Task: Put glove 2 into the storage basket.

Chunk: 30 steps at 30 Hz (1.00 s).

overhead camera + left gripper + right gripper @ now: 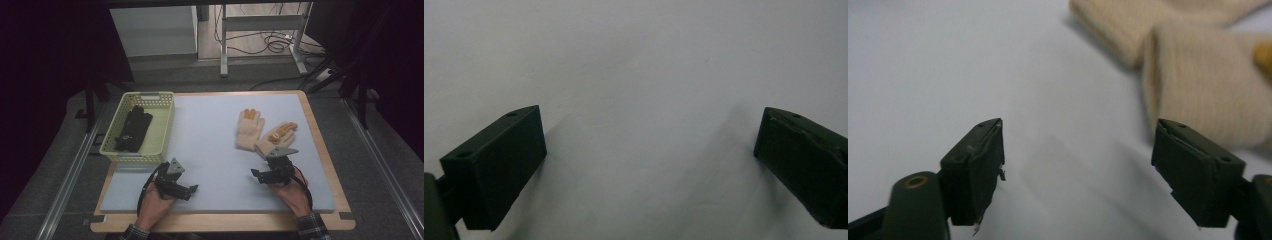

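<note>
The right gripper is resting low over the grey mat, its jaws standing apart with nothing between them, and the thing it is reaching for, the near cream glove, is lying just beyond its tips, up and slightly to the right as the high view shows it. In the right gripper view that glove's ribbed cuff is sitting just past the right-hand jaw, not yet inside the gap, so I judge the coming move is turning on a short push forward and a little to that side. The glove's long axis is running diagonally, cuff toward the person, orange-tipped fingers pointing away to the upper right. A second cream glove is lying just beside it, its cuff touching or overlapping the first; that is the likeliest thing to get caught up in the pinch. The left gripper is sitting well apart on the other side of the mat, jaws spread wide over bare surface, clearly the farther hand. Beyond it a yellow basket is holding a black glove.
</note>
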Each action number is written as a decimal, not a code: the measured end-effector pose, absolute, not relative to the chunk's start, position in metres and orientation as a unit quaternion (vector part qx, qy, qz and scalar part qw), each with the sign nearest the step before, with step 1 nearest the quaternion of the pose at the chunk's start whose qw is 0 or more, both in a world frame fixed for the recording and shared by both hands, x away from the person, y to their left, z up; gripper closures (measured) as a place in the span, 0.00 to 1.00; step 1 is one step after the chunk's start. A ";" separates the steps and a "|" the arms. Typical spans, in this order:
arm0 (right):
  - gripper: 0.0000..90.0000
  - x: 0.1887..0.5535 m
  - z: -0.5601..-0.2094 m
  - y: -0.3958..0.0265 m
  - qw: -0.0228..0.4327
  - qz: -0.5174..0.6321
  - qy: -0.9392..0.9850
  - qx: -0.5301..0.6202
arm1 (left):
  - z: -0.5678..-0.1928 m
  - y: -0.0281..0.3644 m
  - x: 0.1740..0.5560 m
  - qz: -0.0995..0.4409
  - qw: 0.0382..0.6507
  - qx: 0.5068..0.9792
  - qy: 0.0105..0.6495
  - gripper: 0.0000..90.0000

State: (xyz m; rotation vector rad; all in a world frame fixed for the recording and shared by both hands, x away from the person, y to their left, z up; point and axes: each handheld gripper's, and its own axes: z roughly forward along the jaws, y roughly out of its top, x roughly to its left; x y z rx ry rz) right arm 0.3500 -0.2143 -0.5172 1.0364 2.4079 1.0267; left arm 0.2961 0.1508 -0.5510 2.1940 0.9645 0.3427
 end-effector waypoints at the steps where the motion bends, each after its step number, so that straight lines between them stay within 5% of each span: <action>1: 0.27 0.354 -0.514 -0.213 0.162 0.363 0.842 0.364 | -0.551 0.151 0.296 0.133 0.352 0.848 0.373 0.01; 15: 0.46 0.426 -0.493 -0.193 0.197 0.361 0.835 0.365 | -0.551 0.151 0.296 0.133 0.353 0.848 0.373 0.01; 30: 0.26 0.489 -0.507 -0.176 0.204 0.342 0.823 0.406 | -0.551 0.151 0.296 0.133 0.353 0.848 0.372 0.01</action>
